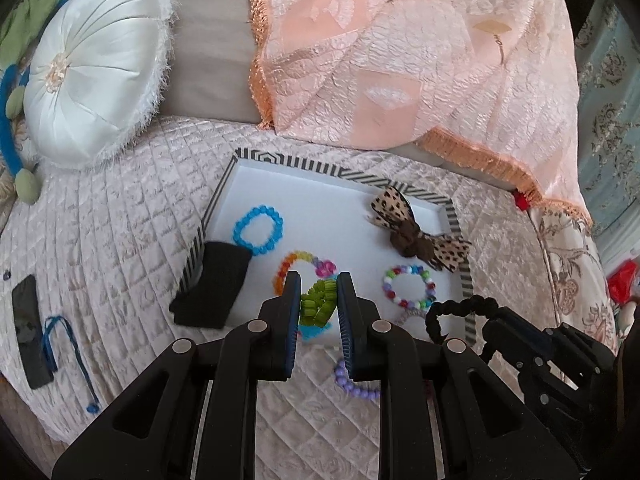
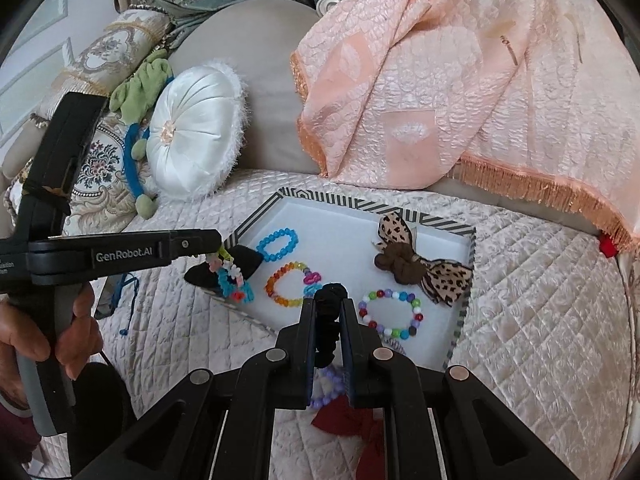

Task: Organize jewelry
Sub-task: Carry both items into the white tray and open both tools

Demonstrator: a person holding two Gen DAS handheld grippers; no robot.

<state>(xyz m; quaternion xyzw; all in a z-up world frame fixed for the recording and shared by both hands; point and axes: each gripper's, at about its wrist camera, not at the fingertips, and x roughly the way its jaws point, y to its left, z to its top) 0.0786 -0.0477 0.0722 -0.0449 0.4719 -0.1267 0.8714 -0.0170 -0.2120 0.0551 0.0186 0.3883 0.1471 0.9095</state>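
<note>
A white tray (image 1: pixel 304 192) with a striped rim lies on the quilted sofa seat. In it lie a blue bead bracelet (image 1: pixel 258 230), a rainbow bracelet (image 1: pixel 294 264), a multicoloured bead bracelet (image 1: pixel 408 286) and a leopard bow (image 1: pixel 416 236). My left gripper (image 1: pixel 319 294) is shut on a green and multicoloured bead bracelet (image 1: pixel 318 304), held above the tray's near left part; it dangles in the right wrist view (image 2: pixel 232 276). My right gripper (image 2: pixel 329 312) is shut on a black scrunchie (image 2: pixel 329 320) at the tray's near edge. The tray also shows in the right wrist view (image 2: pixel 340 224).
A black cloth (image 1: pixel 212 292) drapes over the tray's left rim. A lilac bracelet (image 1: pixel 352 384) and a red bow (image 2: pixel 352 424) lie on the seat before the tray. A phone (image 1: pixel 28 328) and blue cord (image 1: pixel 76 352) lie left. A white cushion (image 1: pixel 92 80) and peach throw (image 1: pixel 420 48) sit behind.
</note>
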